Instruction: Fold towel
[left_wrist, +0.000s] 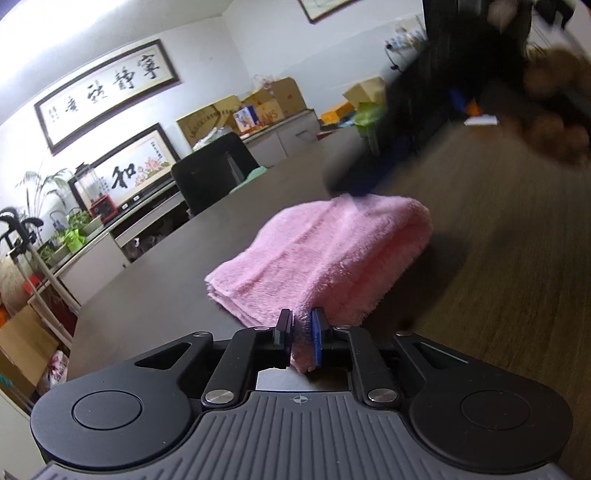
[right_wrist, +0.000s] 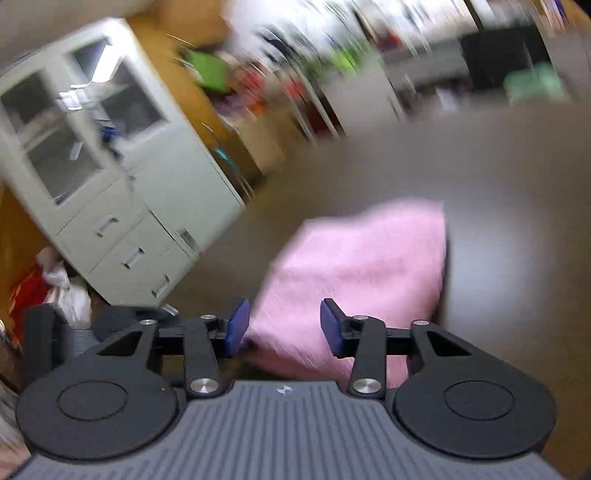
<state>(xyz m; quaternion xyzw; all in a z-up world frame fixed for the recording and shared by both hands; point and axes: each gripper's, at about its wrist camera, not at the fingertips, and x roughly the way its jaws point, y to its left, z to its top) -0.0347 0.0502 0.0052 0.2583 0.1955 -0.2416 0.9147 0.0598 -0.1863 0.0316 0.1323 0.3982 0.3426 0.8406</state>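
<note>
Left gripper (left_wrist: 302, 338) is clamped narrow on a pinch of the pink towel (left_wrist: 325, 254), the cloth squeezed between its pads at 6 o'clock in the left wrist view. The rest of the towel lies on the dark table (left_wrist: 155, 295) as a multi-layer stack running toward 12, with the layered edges showing at 9 and a rounded fold at 2. Right gripper (right_wrist: 284, 326) has its jaws spread wide and holds nothing; in its own view the towel (right_wrist: 354, 273) fills the gap and runs on toward 1 o'clock. That view is heavily motion-blurred, so I can't tell whether its pads touch the cloth or hang just above it. Main risk: the left grip is on a small bunch near one corner, so any pull toward 6 probably drags or unrolls the top layers and skews the stack. Second risk: the right gripper looks to be moving fast, and a wide sweep could clip the fold and knock it loose. A dark blurred shape, likely the right gripper, sits at the towel's far end around 1 o'clock in the left view, so the two tools are close and could collide. Room: bare table to 3 and 9 of the towel. The table edge runs across at 10–11 with a black chair (left_wrist: 214, 170) behind it, well apart from the towel.
</note>
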